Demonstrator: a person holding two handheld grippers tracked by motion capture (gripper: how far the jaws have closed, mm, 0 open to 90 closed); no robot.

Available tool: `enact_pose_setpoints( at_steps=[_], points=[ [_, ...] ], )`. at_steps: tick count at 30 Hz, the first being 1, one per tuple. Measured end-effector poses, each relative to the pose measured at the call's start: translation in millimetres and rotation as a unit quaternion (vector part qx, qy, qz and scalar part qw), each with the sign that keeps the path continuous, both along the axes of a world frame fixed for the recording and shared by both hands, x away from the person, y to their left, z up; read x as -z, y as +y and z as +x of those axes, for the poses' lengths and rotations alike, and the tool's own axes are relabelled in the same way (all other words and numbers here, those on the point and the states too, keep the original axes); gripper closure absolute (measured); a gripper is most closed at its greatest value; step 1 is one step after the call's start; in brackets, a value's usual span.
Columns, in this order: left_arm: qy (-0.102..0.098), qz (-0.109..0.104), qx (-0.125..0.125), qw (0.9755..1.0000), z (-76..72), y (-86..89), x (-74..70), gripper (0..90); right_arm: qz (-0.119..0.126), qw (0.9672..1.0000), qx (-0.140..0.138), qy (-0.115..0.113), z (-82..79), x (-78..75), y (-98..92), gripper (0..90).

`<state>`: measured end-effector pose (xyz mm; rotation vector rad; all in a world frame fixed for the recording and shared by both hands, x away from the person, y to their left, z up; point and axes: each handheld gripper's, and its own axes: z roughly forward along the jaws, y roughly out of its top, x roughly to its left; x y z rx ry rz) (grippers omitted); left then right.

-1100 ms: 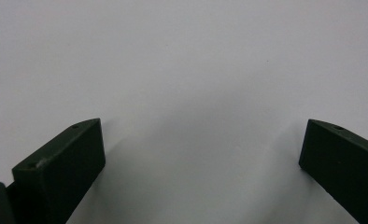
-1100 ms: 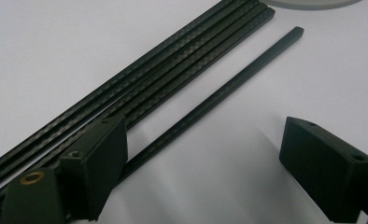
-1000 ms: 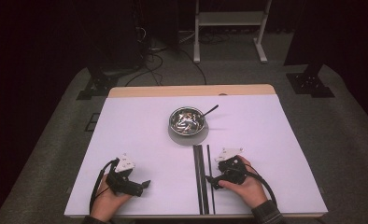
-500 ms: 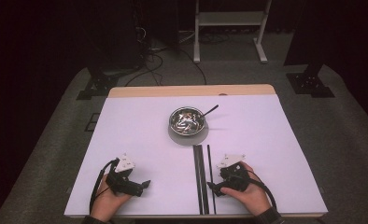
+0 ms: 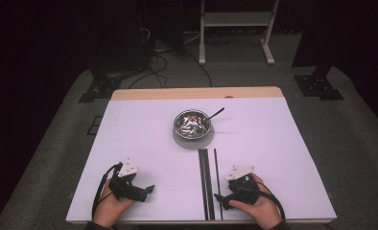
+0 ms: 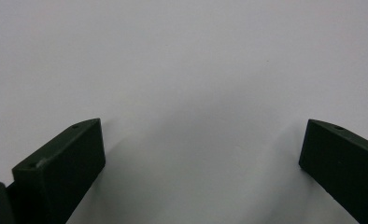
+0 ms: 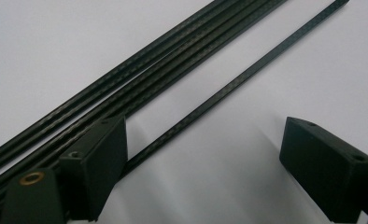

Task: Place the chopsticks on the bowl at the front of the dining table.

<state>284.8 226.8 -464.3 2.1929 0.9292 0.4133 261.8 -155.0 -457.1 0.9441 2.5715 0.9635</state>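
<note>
My right gripper has slid nearer, its open jaws now straddling the single thin black carbon rod right of the bundled black rods; my left gripper rests open on the white table.

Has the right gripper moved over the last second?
Yes. The right gripper has drawn back toward the table's near edge, away from the metal bowl, and its open fingers now stand around the single black rod.
</note>
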Motion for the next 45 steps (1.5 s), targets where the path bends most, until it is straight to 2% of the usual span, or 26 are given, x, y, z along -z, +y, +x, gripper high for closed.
enact_pose_setpoints(
  at_steps=[10, 25, 45],
  points=[
    [0.0, 0.0, 0.0, 1.0, 0.0, -0.1, 0.0, 0.0, -0.002, 1.0, -0.004, -0.002, -10.0, 0.2, -3.2, 13.6],
    [0.0, 0.0, 0.0, 1.0, 0.0, 0.0, 0.0, 0.0, -0.005, 1.0, -0.007, 0.001, -9.2, -0.6, -7.3, 13.4],
    [0.0, -0.001, 0.0, 1.0, 0.0, -0.1, 0.0, 0.0, -0.01, 0.9998, 0.014, 0.005, -6.9, -1.4, -23.8, 12.9]
  ],
)
